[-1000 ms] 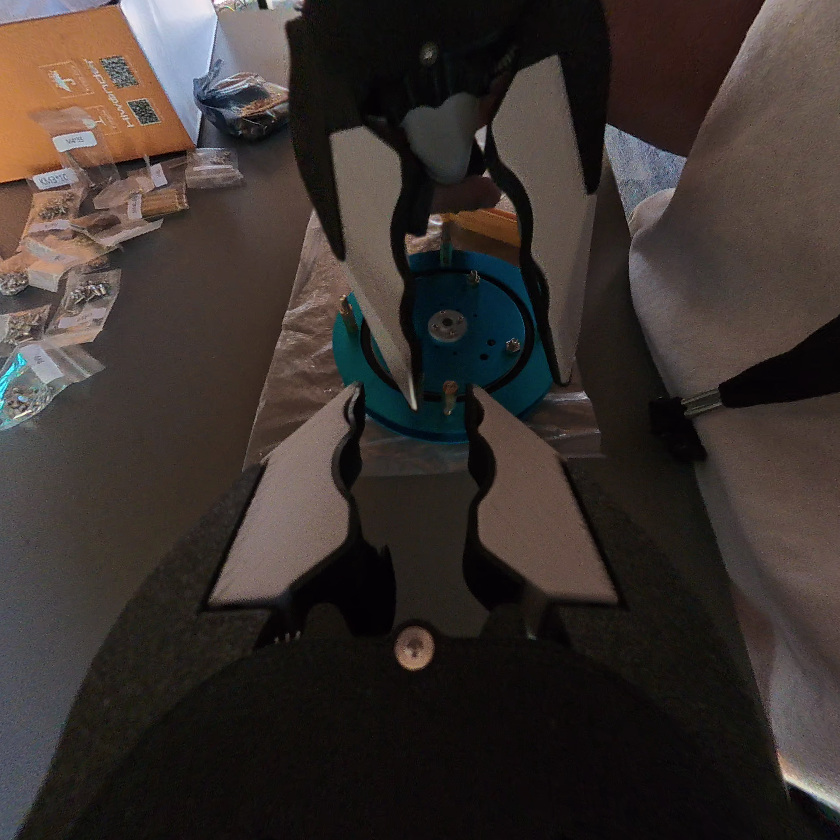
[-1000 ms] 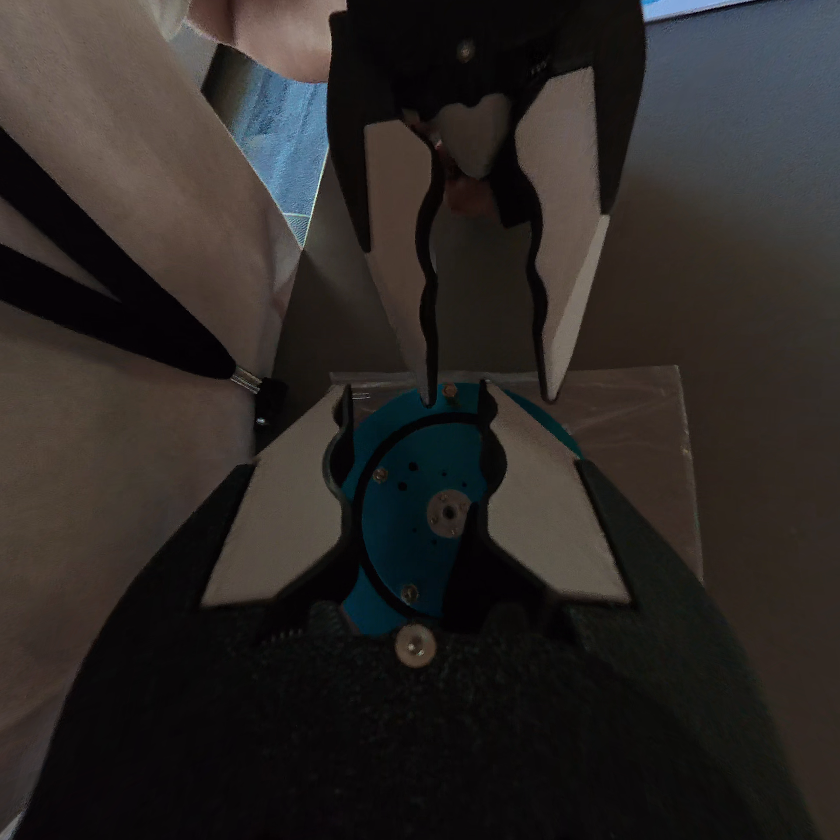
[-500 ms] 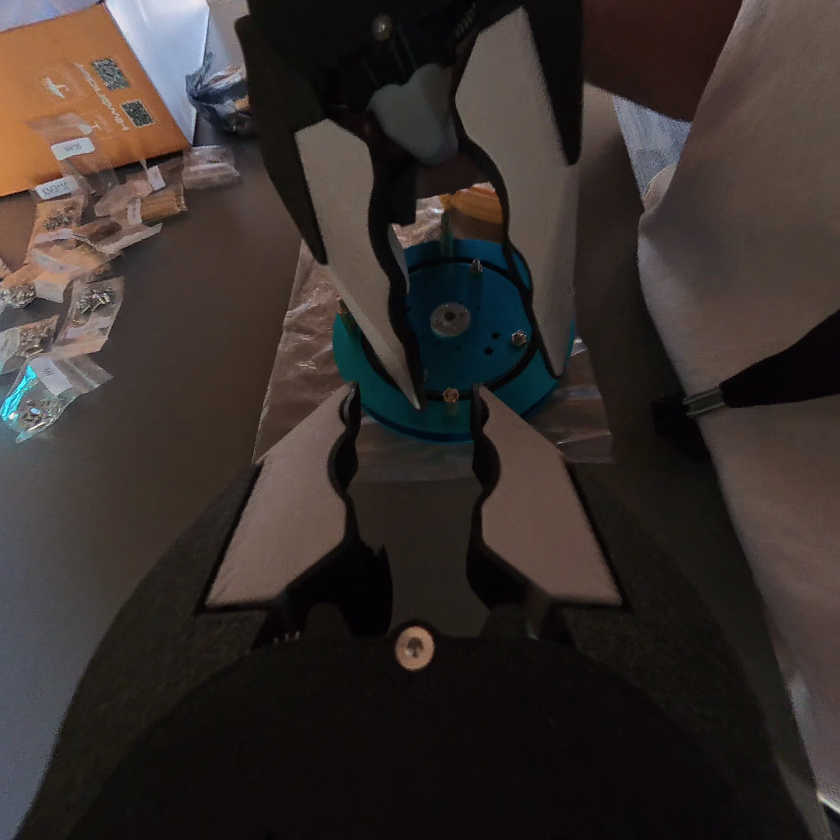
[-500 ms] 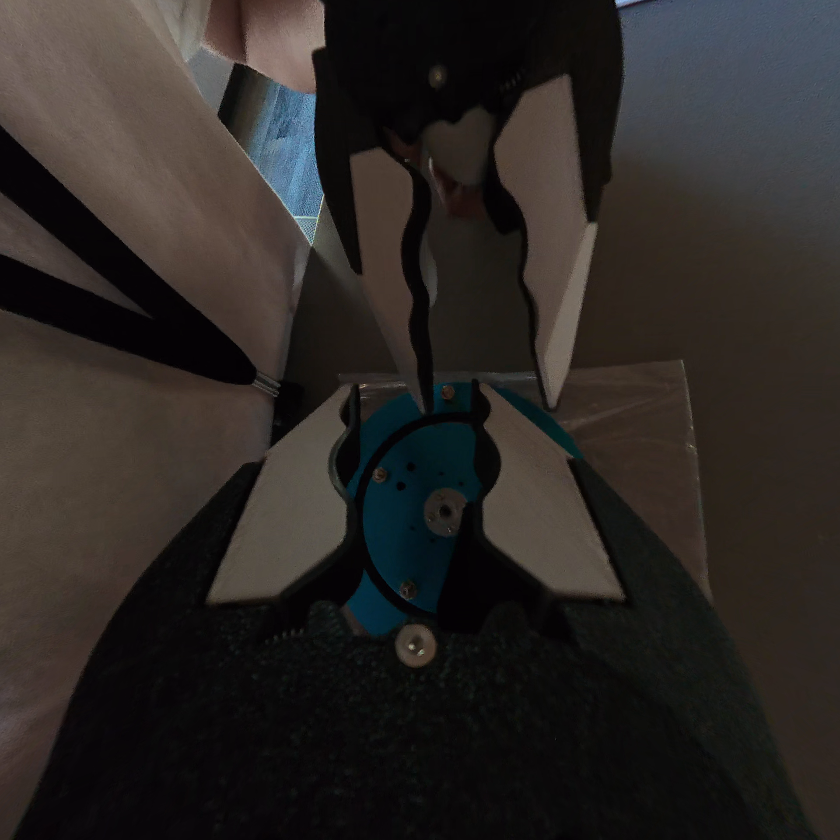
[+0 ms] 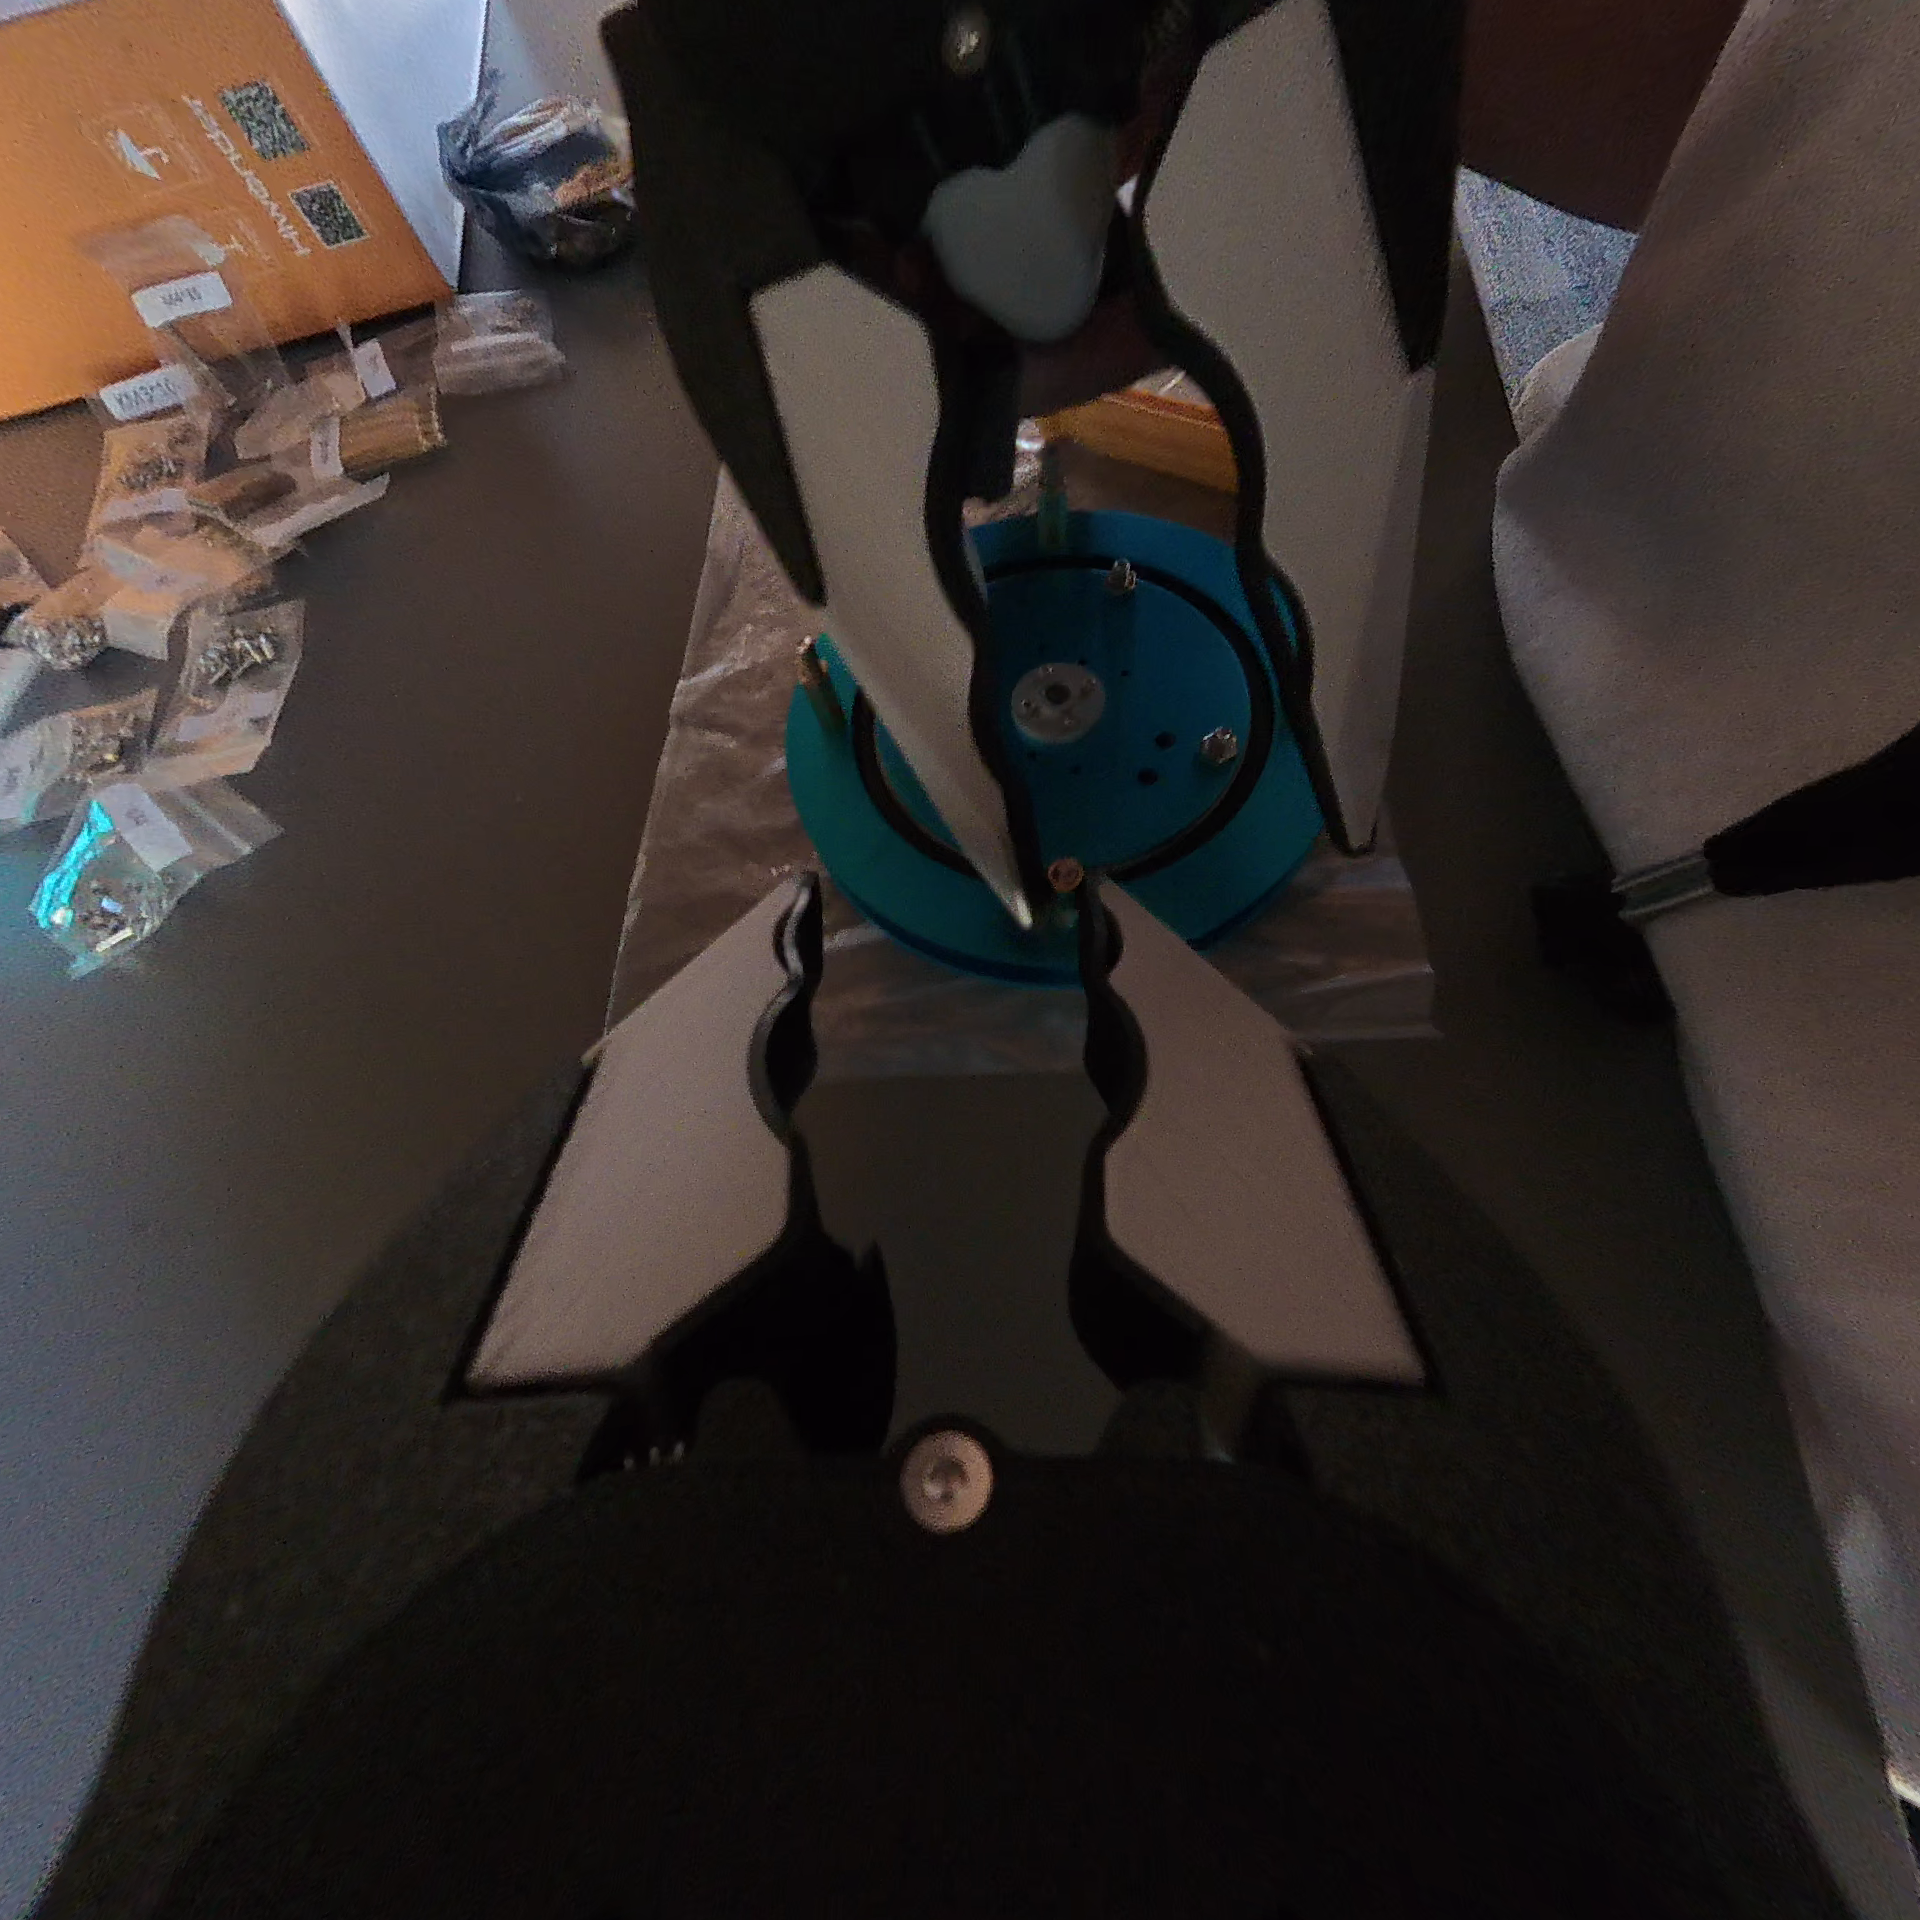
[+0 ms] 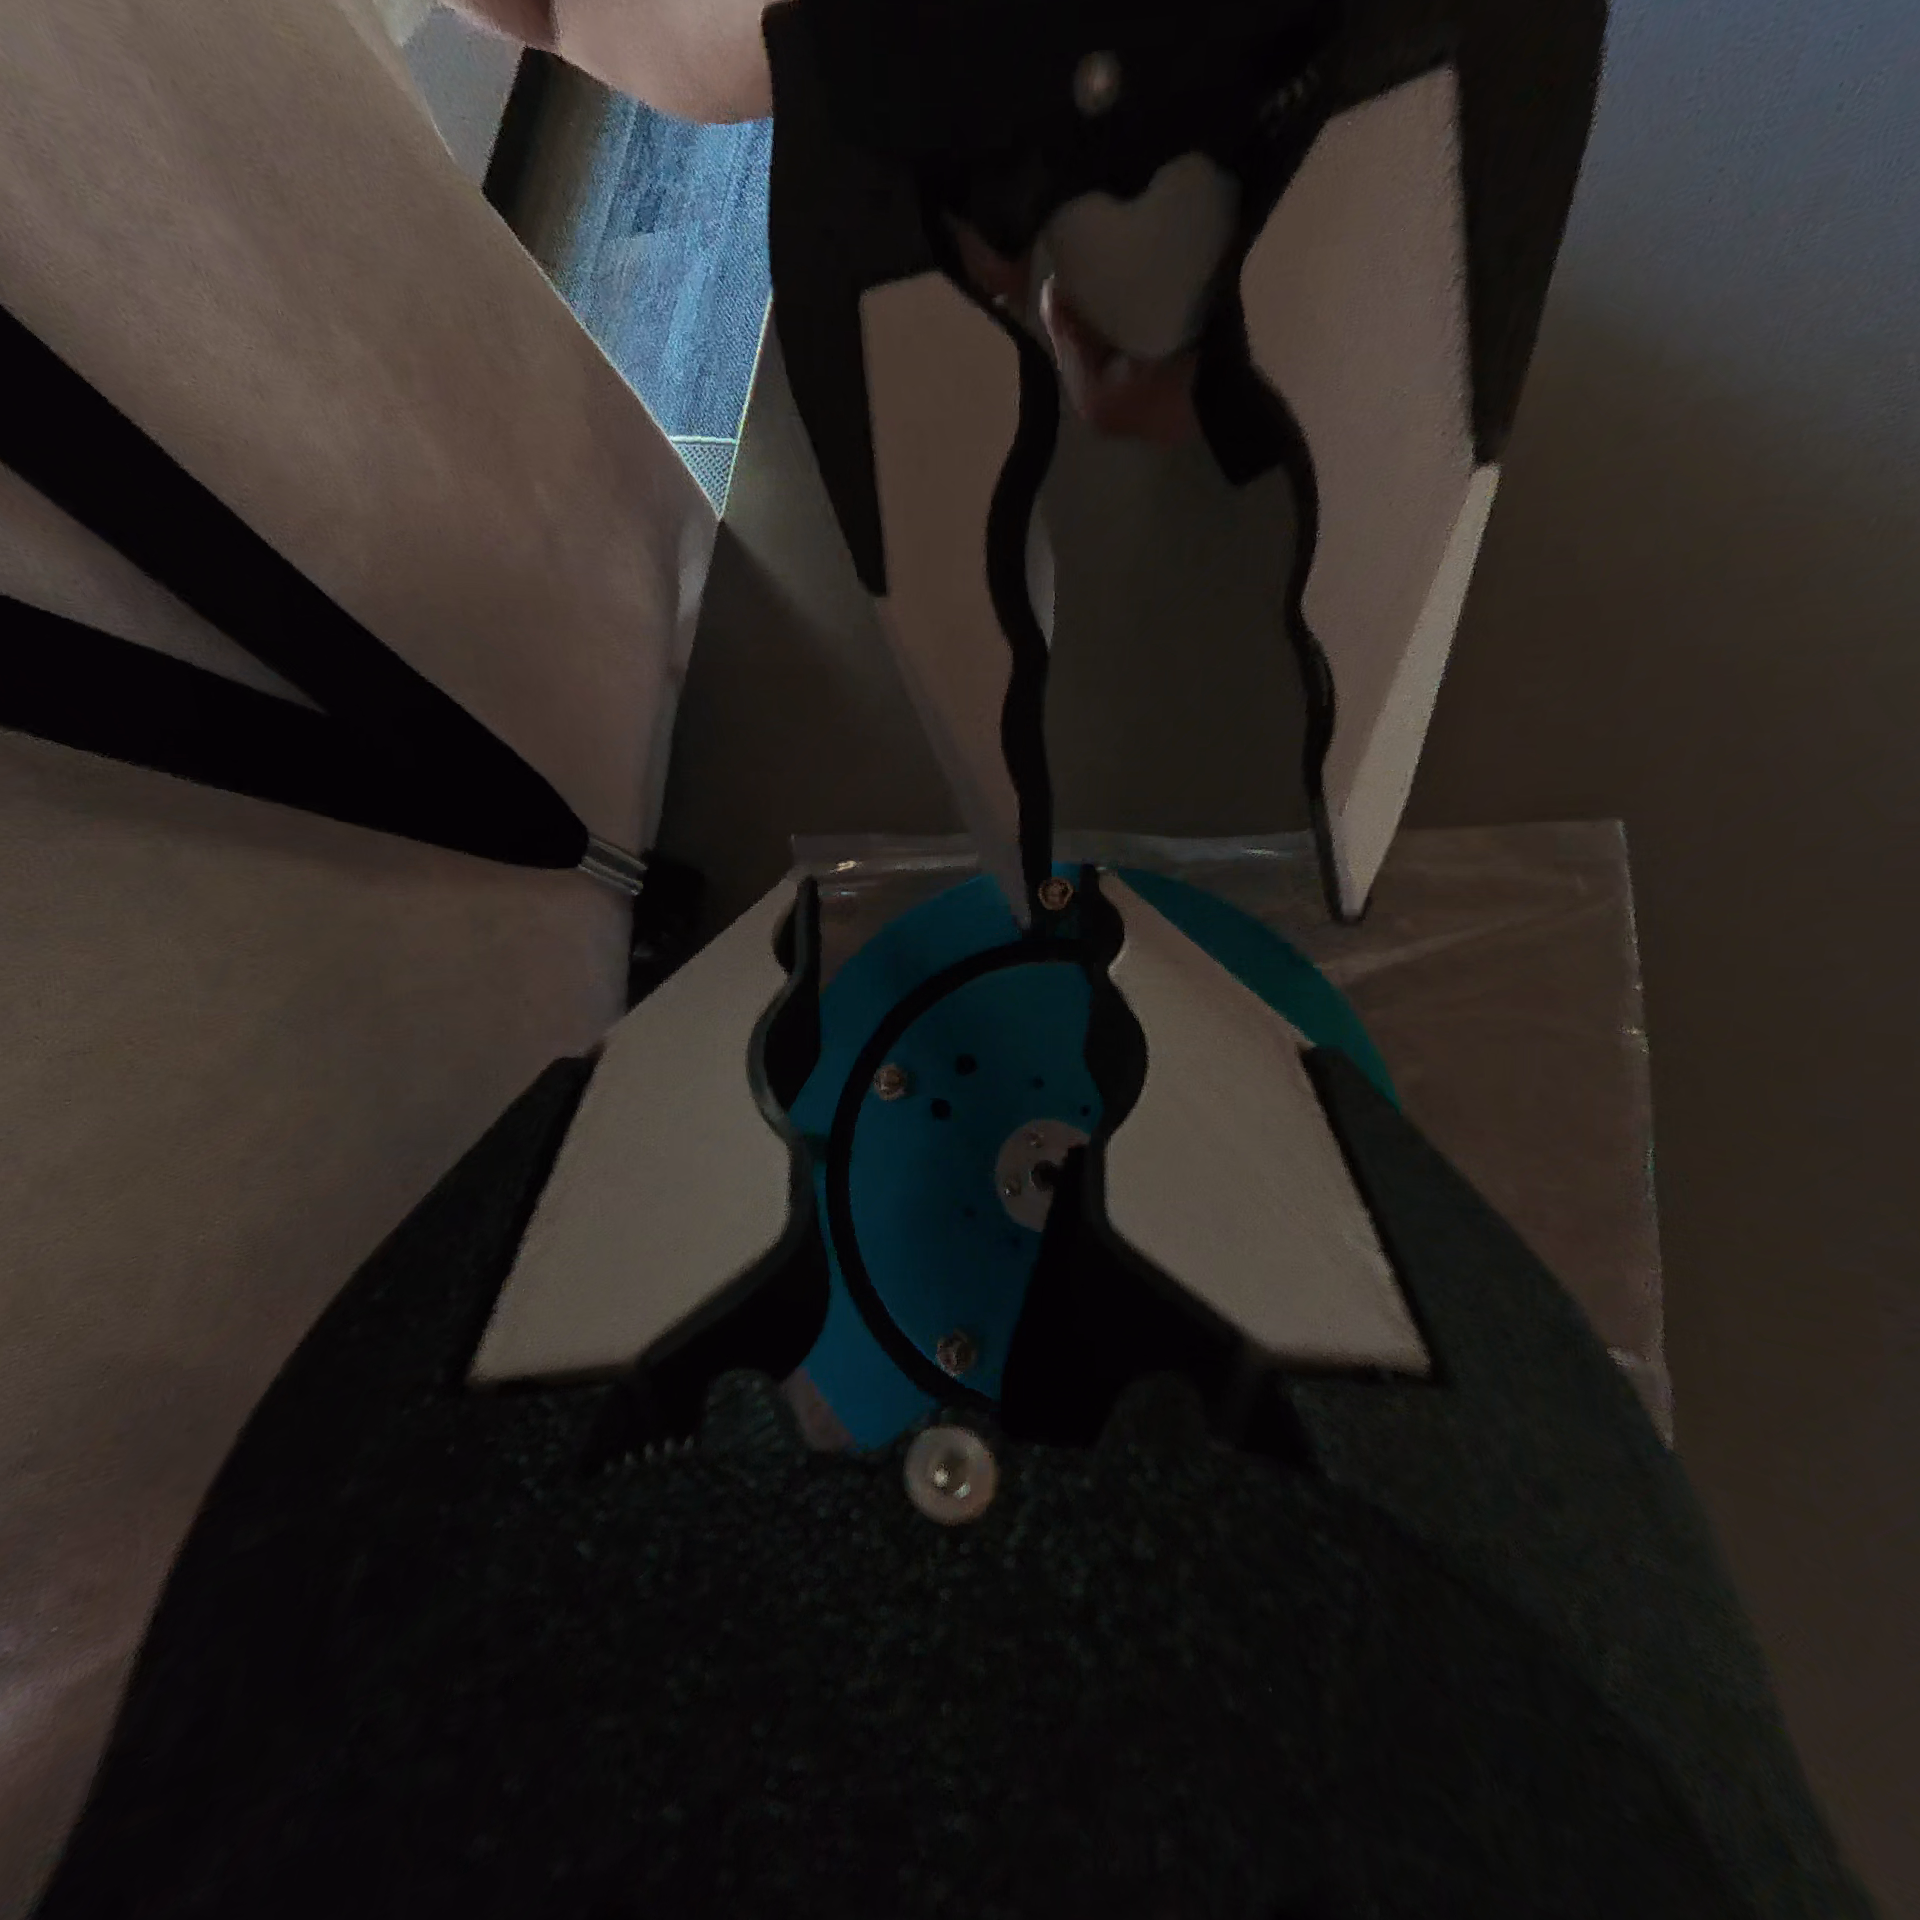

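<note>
A round blue disc (image 5: 1132, 665) with a silver hub (image 5: 1055, 701) and several upright brass standoffs lies on a clear plastic sheet (image 5: 717, 790). My left gripper (image 5: 945, 904) is open at the disc's near edge, and a brass standoff (image 5: 1065, 878) stands just inside its right fingertip. My right gripper (image 5: 1184, 878) comes in from the opposite side, open, with one fingertip beside the same standoff. In the right wrist view my right gripper (image 6: 948, 894) hovers open over the disc (image 6: 935, 1195). The standoff (image 6: 1058, 891) is by its right tip, and the left gripper (image 6: 1184, 914) faces it.
Several small bags of screws (image 5: 156, 623) and an orange envelope (image 5: 156, 187) lie on the dark table at left, with a dark bag (image 5: 540, 197) behind them. A person's light clothing (image 5: 1714, 520) and a black strap (image 5: 1818, 831) are close on the right. From the left gripper's tips to the disc (image 6: 935, 1195) is close to 5 cm.
Both grippers have closed in on the front standoff. The right gripper's fingertip now sits beside it. Both jaws stay open.
</note>
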